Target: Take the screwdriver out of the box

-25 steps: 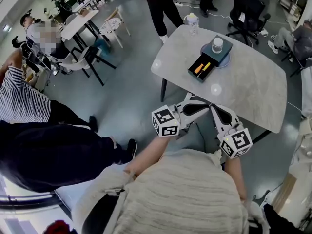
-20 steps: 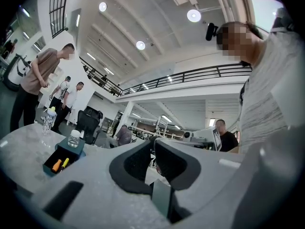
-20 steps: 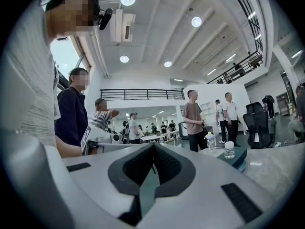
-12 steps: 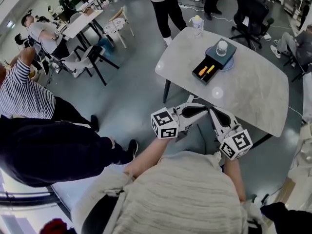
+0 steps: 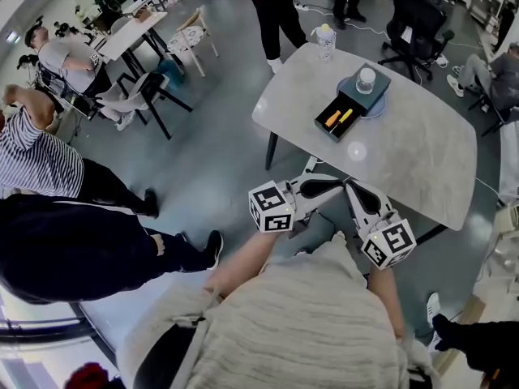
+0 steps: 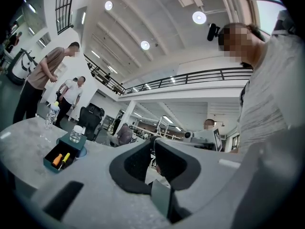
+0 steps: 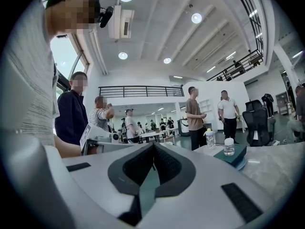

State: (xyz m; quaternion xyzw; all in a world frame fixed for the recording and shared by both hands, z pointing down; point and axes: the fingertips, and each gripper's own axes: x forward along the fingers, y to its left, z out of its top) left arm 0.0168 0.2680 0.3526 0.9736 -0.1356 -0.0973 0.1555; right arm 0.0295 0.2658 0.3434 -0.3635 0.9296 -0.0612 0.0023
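Note:
A black open box (image 5: 336, 121) lies on the grey table (image 5: 422, 152), far from both grippers. In it are an orange-handled screwdriver (image 5: 330, 116) and a yellow-handled one (image 5: 344, 116). The left gripper view also shows the box (image 6: 58, 160) with both handles inside. My left gripper (image 5: 338, 182) and right gripper (image 5: 351, 187) hover side by side at the table's near edge, tips almost meeting. Both are shut and hold nothing. Their jaws meet tip to tip in the left gripper (image 6: 153, 143) view and the right gripper (image 7: 153, 150) view.
Behind the box a teal lid (image 5: 369, 87) carries a small glass jar (image 5: 362, 76) over a blue plate (image 5: 375, 106). A bottle (image 5: 323, 39) stands at the table's far corner. Several people, chairs and tables stand around the room; a person in dark clothes (image 5: 81, 250) is close at left.
Both grippers stay where they were, shut and empty. The head view has shifted slightly, and people in the background have moved.

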